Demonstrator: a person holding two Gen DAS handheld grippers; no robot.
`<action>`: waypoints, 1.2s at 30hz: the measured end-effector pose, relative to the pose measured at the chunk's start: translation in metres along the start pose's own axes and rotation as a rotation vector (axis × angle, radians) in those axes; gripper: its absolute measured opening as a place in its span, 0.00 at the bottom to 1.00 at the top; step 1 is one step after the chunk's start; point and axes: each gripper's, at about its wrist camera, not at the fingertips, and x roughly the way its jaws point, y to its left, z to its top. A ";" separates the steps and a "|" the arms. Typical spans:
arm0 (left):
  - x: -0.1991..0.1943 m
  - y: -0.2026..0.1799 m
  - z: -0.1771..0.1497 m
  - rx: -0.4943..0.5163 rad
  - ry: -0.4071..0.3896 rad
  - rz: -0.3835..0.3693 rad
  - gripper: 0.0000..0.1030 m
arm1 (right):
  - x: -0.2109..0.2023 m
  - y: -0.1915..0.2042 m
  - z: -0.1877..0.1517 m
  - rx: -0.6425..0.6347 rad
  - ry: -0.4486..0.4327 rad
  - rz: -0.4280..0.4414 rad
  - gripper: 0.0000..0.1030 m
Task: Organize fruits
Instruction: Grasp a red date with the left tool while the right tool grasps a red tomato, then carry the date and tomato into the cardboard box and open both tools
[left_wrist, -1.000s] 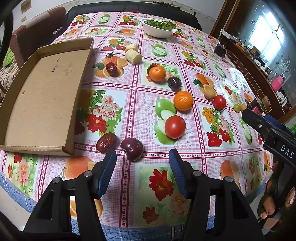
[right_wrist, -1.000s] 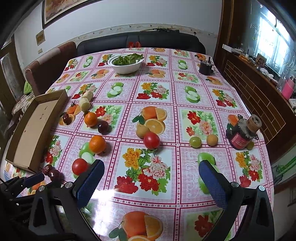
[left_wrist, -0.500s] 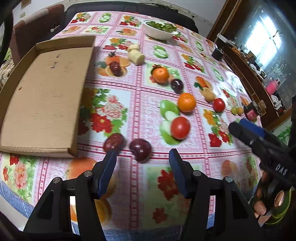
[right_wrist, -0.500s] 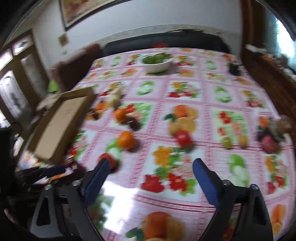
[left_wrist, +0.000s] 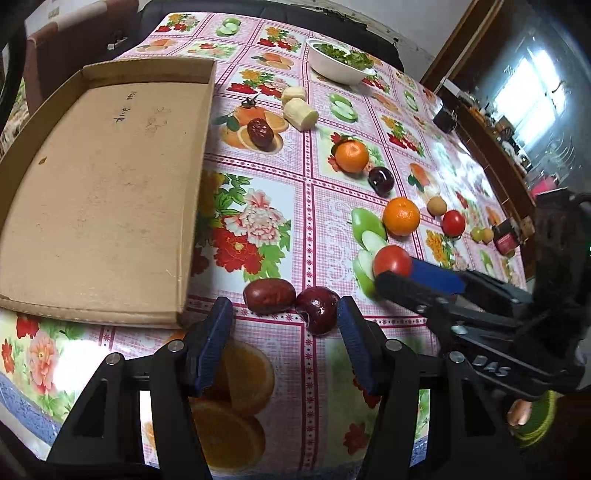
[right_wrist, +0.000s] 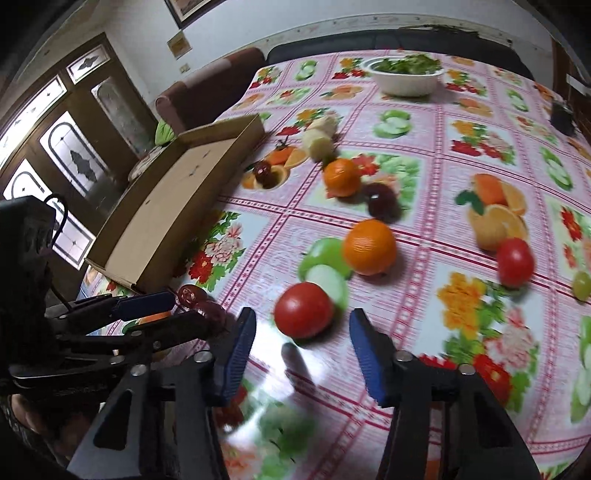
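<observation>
- Pink fruit-print tablecloth (left_wrist: 258, 158) covers the whole table, with an empty cardboard tray (left_wrist: 99, 192) lying at the left edge, no fruit in it.
- Nearest of all, the left gripper (left_wrist: 284, 325) has its blue fingers well apart, clamped on nothing. A brown date (left_wrist: 269, 295) and a dark plum (left_wrist: 318, 310) sit touching each other just ahead of the tips, inside the span of the opening. The date's long axis runs across the fingers, left to right, so a straight close would press it end to end and push the plum along with it.
- Next, the right gripper (right_wrist: 299, 343) is likewise open and empty. A red tomato (right_wrist: 303, 309) lies straight ahead of it, centred in the gap and just beyond the tips. In the left camera one blue finger appears to touch the tomato's side, though I can't be sure.
- I'd say each hand is nearer its own fruit: left for the date and plum, right for the tomato.
- Beyond the tomato sits an orange (right_wrist: 369, 246), then a second orange (right_wrist: 341, 176) with a dark plum beside it.
- Farthest back, a white bowl of greens (right_wrist: 406, 75).
</observation>
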 end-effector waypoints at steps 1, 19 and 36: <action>0.000 0.002 0.001 -0.006 -0.002 -0.006 0.56 | 0.004 0.001 0.001 -0.005 0.005 -0.004 0.44; -0.007 -0.019 0.003 0.131 -0.052 0.016 0.18 | -0.004 -0.016 -0.009 0.021 -0.003 0.026 0.32; 0.012 0.002 0.018 0.045 -0.031 0.032 0.13 | -0.012 -0.012 -0.009 0.027 -0.015 0.013 0.32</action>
